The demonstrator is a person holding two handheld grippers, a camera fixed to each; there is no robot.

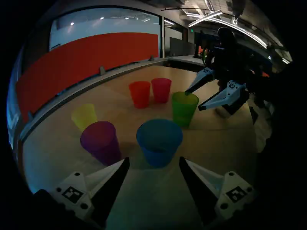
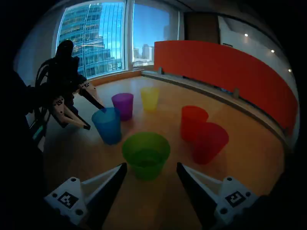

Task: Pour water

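Spread hand-held gripper (image 1: 153, 158), blue cup (image 1: 159, 142) just ahead, green cup (image 1: 184, 108) beyond

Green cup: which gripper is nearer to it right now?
Right. The right gripper has its open fingers flanking the green cup; the left gripper flanks the neighbouring blue cup instead.

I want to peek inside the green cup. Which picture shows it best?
The right gripper view: the green cup sits close and big, and you look down into it. The left gripper view shows the green cup farther off, smaller, more from the side.
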